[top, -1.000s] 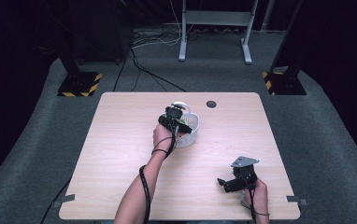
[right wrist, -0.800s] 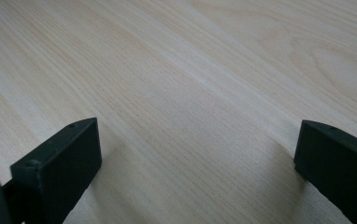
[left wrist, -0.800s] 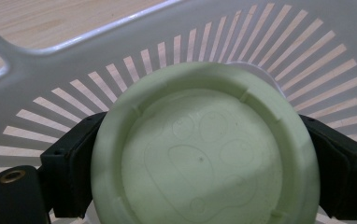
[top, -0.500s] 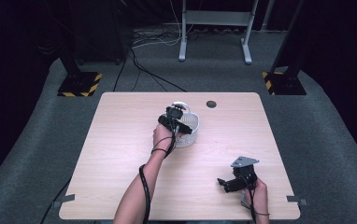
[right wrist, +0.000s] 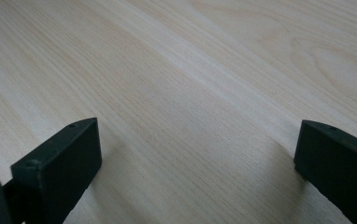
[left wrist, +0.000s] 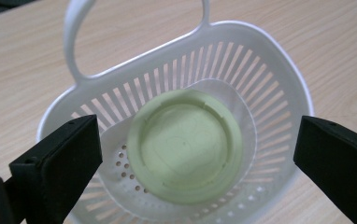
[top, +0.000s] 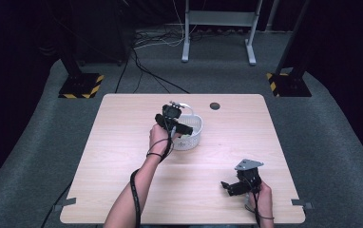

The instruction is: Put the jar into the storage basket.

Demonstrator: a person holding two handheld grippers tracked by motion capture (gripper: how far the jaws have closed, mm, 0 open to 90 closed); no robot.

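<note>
A white slotted basket (top: pixel 190 133) with a loop handle stands near the middle of the wooden table (top: pixel 122 123). Inside the basket (left wrist: pixel 260 79) lies a pale green round lid (left wrist: pixel 186 144), leaning on the basket's wall. My left gripper (top: pixel 185 128) hovers over the basket, and in the left gripper view its jaws stand wide apart with nothing between them, so the left gripper (left wrist: pixel 200 158) is open. My right gripper (top: pixel 227 186) rests low at the table's front right; the right gripper (right wrist: pixel 197 163) is open over bare wood.
A small dark round hole (top: pixel 214 105) sits at the table's far edge, right of the basket. Beyond the table lie grey carpet, cables and metal stand legs (top: pixel 217 28). Yellow-black striped bases (top: pixel 80 85) flank the table's far corners.
</note>
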